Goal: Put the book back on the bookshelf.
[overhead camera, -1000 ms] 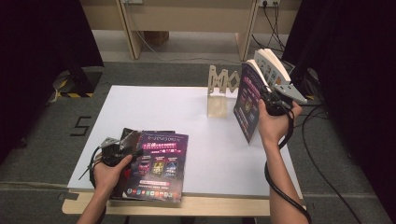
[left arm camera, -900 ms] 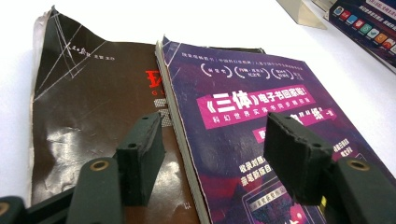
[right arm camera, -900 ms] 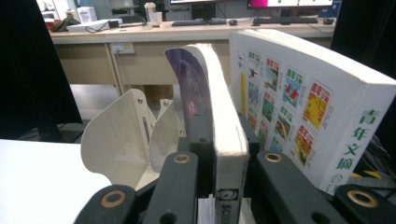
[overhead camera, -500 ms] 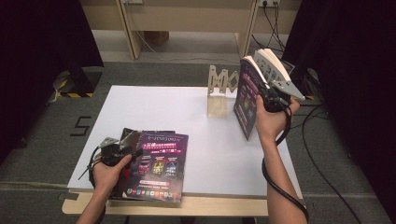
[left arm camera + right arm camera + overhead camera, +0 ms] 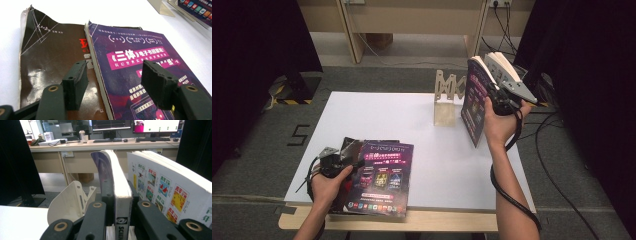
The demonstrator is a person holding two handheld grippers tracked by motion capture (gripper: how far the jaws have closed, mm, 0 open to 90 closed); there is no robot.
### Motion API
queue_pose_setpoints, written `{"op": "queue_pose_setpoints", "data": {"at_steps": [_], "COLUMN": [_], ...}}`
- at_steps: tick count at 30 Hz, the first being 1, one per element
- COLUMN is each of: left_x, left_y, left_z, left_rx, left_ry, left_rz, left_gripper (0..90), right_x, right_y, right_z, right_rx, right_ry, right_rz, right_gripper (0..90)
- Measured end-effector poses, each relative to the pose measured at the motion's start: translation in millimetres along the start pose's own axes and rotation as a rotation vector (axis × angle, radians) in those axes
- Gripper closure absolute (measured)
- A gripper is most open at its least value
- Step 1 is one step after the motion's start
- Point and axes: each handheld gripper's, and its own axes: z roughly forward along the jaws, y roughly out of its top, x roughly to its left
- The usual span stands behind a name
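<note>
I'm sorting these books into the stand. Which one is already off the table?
The purple-covered book clamped upright in the right gripper, near the wooden stand. The other purple book and the brown book lie flat by the left gripper.

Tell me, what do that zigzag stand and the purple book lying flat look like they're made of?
Zigzag stand: probably thin pale plywood or board, matt, with cut edges. Purple book: paper pages under a glossy printed card cover, which catches the light; its page edges show in the left gripper view.
</note>
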Motion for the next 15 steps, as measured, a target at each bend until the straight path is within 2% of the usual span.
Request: {"op": "queue_pose_setpoints", "data": {"at_steps": [15], "left_x": [1.0], "left_y": [0.5], "left_z": [-0.9], "left_rx": [-0.001], "left_ry": [0.004], "left_rz": [-0.003], "left_gripper": [36.8], "right_x": [5.5], "right_y": [7.1], "right_z": [10.6], "right_rx": [-0.015], "right_ry": [0.002], "right_rz": [0.010], "right_gripper": [83.4]}}
